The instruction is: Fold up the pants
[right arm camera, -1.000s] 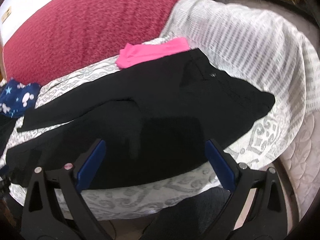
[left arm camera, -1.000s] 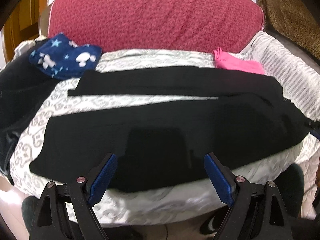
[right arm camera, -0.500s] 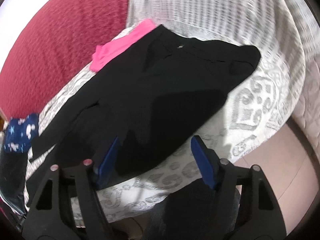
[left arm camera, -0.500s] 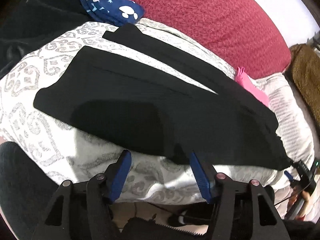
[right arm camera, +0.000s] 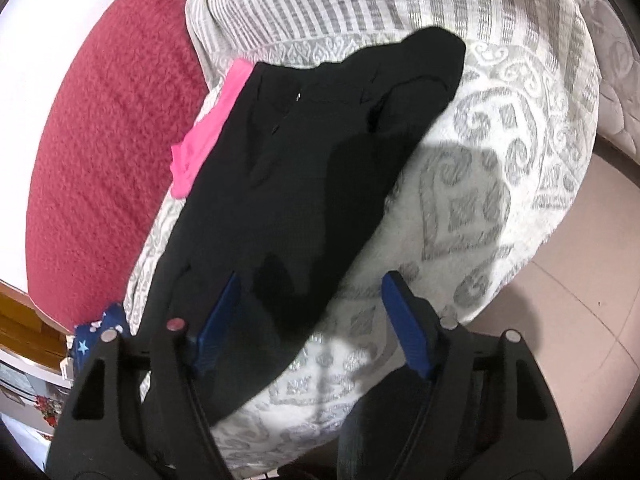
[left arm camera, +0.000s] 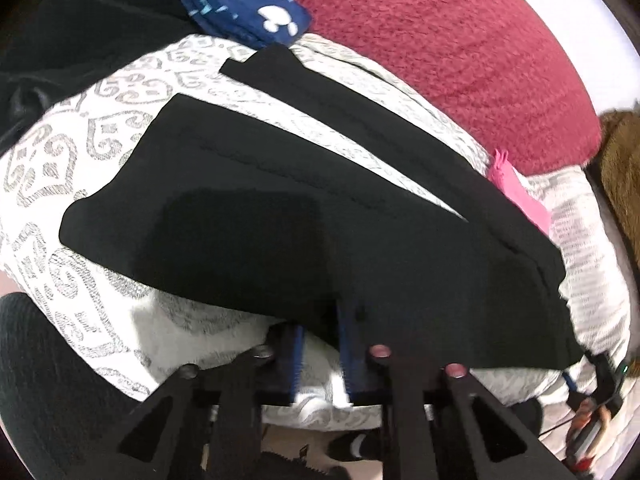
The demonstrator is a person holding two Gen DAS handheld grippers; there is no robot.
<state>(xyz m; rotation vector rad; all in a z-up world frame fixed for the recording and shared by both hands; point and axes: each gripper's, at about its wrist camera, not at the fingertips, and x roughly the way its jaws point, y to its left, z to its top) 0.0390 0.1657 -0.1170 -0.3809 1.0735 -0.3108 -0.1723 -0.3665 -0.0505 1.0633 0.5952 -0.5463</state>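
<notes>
Black pants (left arm camera: 280, 220) lie flat across a white patterned bed cover (left arm camera: 80, 152), legs to the left, waist to the right. My left gripper (left arm camera: 320, 320) is at the near edge of the front leg. Its jaws are closing, and the blue pads stand close together with that edge pinched between them. In the right wrist view the waist end of the pants (right arm camera: 300, 140) runs away from me. My right gripper (right arm camera: 312, 280) hangs open over the pants' near edge. Its left pad is above the black cloth and its right pad above the bed cover.
A red cushion (left arm camera: 440, 40) runs along the back. A pink garment (left arm camera: 516, 192) lies by the waist, and a blue starred cloth (left arm camera: 244, 4) and a dark garment (left arm camera: 60, 40) lie at the far left. A tiled floor (right arm camera: 580, 300) lies beyond the bed's edge. A person's dark-clad leg (left arm camera: 40, 380) is near.
Both grippers rolled and came down close to the pants' near edge. The left jaws went from wide open to nearly together around that edge. The right jaws narrowed a little.
</notes>
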